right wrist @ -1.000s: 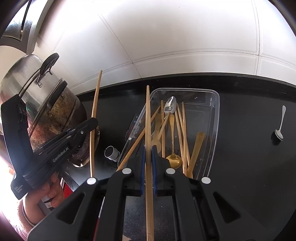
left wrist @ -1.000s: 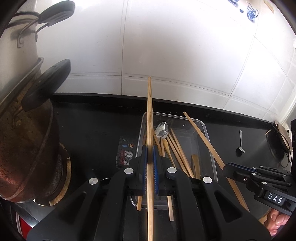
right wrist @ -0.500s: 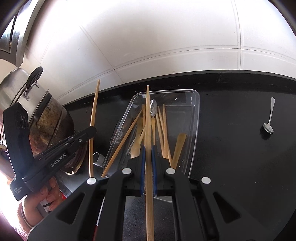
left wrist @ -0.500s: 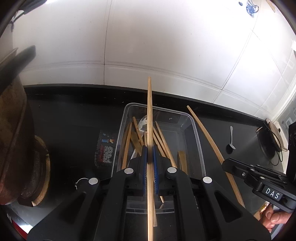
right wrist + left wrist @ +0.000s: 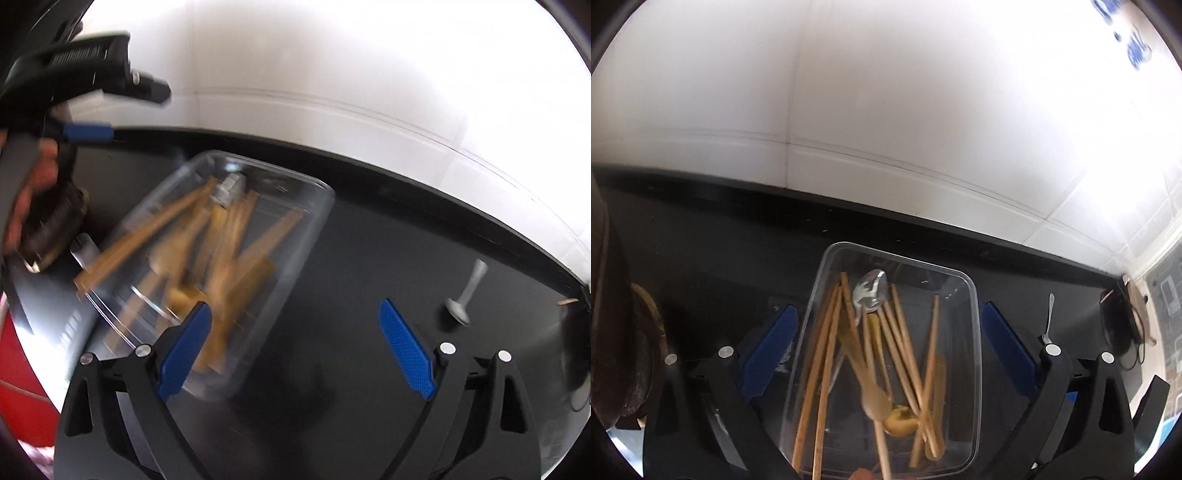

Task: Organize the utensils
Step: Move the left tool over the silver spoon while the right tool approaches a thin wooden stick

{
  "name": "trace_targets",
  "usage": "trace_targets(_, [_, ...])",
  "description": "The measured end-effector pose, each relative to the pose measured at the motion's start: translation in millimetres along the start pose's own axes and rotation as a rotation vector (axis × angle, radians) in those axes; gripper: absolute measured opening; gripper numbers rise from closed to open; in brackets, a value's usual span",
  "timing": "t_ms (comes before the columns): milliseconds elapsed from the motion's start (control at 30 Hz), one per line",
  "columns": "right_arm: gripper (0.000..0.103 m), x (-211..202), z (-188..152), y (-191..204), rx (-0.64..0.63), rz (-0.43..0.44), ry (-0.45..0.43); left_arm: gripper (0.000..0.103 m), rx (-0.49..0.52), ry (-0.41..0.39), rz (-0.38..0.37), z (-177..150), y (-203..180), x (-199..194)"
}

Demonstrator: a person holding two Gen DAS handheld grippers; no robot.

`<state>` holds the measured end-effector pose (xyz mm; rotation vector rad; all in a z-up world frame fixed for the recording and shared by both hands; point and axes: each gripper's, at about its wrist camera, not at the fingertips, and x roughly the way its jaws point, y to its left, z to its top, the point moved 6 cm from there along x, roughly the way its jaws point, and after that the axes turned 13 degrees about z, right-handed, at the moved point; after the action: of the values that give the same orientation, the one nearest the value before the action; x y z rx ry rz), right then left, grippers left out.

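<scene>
A clear plastic tray [image 5: 975,332] on the black counter holds several wooden chopsticks [image 5: 827,354], a silver spoon [image 5: 870,292] and a golden spoon [image 5: 899,424]. My left gripper [image 5: 886,347] is open and empty, its blue pads on either side of the tray. My right gripper [image 5: 295,343] is open and empty, to the right of the tray [image 5: 317,199], which looks blurred in the right wrist view. A small silver spoon [image 5: 466,295] lies alone on the counter to the right; it also shows in the left wrist view [image 5: 1049,317].
A white tiled wall [image 5: 886,110] rises behind the counter. A rusty pot base [image 5: 624,365] stands at the left. A dark object with a cable [image 5: 1123,325] sits at the far right. The left gripper's body [image 5: 85,70] shows at the upper left of the right wrist view.
Both grippers have opened and let go of their chopsticks, which now lie in the tray. The right gripper has swung to the right, blurring its view.
</scene>
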<state>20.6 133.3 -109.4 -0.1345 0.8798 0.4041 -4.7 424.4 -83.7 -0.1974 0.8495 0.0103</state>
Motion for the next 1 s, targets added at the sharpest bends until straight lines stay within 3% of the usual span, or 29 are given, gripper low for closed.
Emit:
trace_targets(100, [0.091,-9.5,-36.0,-50.9,0.133,-0.049,0.026,0.097,0.125,0.013,-0.016,-9.1,-46.0,7.6])
trace_targets(267, [0.091,-28.1,-95.1,-132.5,0.428,-0.101,0.038,0.097,0.393,0.085,-0.069,-44.1,-162.7,36.1])
trace_targets(433, [0.091,-52.6,-128.7,-191.8,0.515,-0.149,0.025,0.097,0.516,0.146,-0.088,-70.4,-243.0,70.5])
trace_targets(600, [0.091,-68.6,-152.5,-252.2,0.588,-0.179,0.023,0.097,0.483,0.202,-0.043,-81.1,-283.4,108.5])
trace_targets(1000, [0.092,-95.4,-170.8,-408.3,0.731,-0.261,-0.073,0.097,0.382,0.281,0.052,-101.1,-318.0,146.7])
